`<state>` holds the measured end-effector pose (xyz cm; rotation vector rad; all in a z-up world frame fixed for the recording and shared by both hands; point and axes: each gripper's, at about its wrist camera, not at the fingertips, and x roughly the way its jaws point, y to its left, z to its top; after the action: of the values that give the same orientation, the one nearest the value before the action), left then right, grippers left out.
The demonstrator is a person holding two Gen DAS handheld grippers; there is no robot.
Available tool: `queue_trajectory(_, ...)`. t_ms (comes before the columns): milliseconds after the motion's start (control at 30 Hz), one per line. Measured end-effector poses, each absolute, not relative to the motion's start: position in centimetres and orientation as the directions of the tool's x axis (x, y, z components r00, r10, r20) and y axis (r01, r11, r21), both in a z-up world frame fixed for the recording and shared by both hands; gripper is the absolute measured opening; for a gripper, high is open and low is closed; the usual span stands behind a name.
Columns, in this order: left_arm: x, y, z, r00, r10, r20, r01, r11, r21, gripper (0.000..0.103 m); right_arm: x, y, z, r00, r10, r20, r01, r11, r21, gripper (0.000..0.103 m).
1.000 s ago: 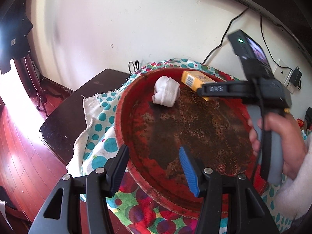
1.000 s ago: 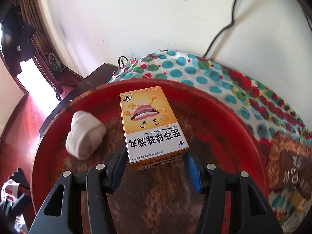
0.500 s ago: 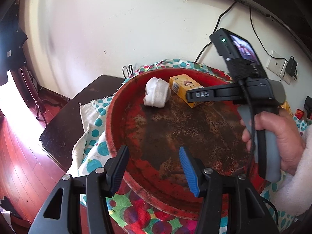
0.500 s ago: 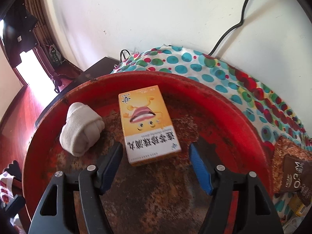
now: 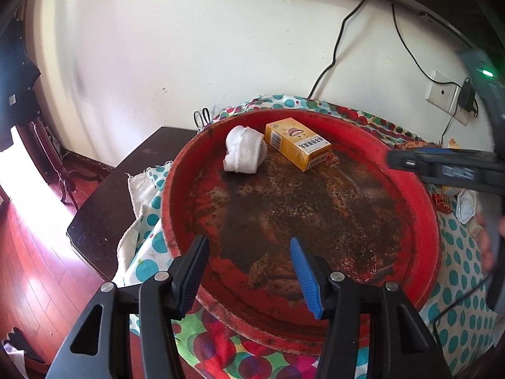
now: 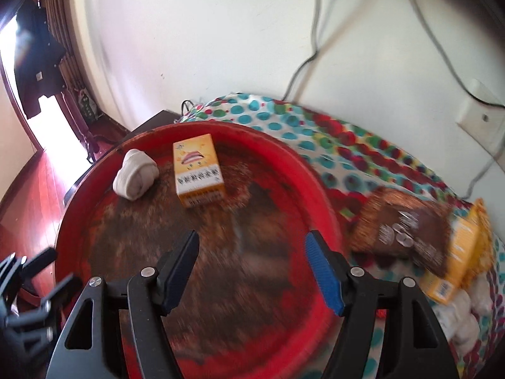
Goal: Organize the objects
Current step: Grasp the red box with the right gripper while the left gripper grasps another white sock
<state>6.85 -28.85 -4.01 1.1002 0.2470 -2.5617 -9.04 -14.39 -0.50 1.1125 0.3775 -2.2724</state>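
Note:
A round red tray (image 5: 423, 195) (image 6: 75, 218) with a worn, rusty bottom lies on the dotted cloth. At its far side rest a yellow medicine box (image 5: 296, 147) (image 6: 197, 169) and a rolled white sock (image 5: 243, 154) (image 6: 135, 173), side by side. My left gripper (image 5: 249, 268) stands open over the tray's near rim, nothing between its fingers. My right gripper (image 6: 252, 265) is open and empty above the tray's middle, well back from the box. In the left wrist view its body (image 5: 448, 167) shows blurred at the right edge, held by a hand.
Right of the tray on the cloth lie a brown snack packet (image 6: 407, 230), a yellow packet (image 6: 464, 252) and white items (image 6: 464, 312). A dark wooden table (image 5: 104, 199) edge and red floor are at the left. Cables and a wall socket (image 5: 442, 94) hang behind.
My right gripper has let go of the yellow box, opened wide and pulled back to the right and up. The box stays in the tray beside the sock. The left gripper held its place.

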Motion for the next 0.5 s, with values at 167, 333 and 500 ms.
queue_trajectory(167, 6.6, -27.8, -4.1, -0.642, -0.242, -0.727, 0.353, -0.936, 0.0, 0.055, -7.1, -9.1, 0.6, -0.532, -0.355, -0.769, 0.574, -0.819, -0.02, 0.068)
queue_trajectory(333, 6.4, -26.7, -4.2, -0.643, -0.251, -0.723, 0.333, -0.942, 0.03, 0.055, -6.4, -2.4, 0.8, -0.586, -0.313, -0.747, 0.494, -0.869, -0.024, 0.069)
queue_trajectory(500, 6.1, -25.8, -4.4, -0.643, -0.253, -0.723, 0.311, -0.949, 0.054, 0.055, -5.9, 5.1, 0.6, -0.641, -0.224, -0.734, 0.378, -0.925, -0.048, 0.069)
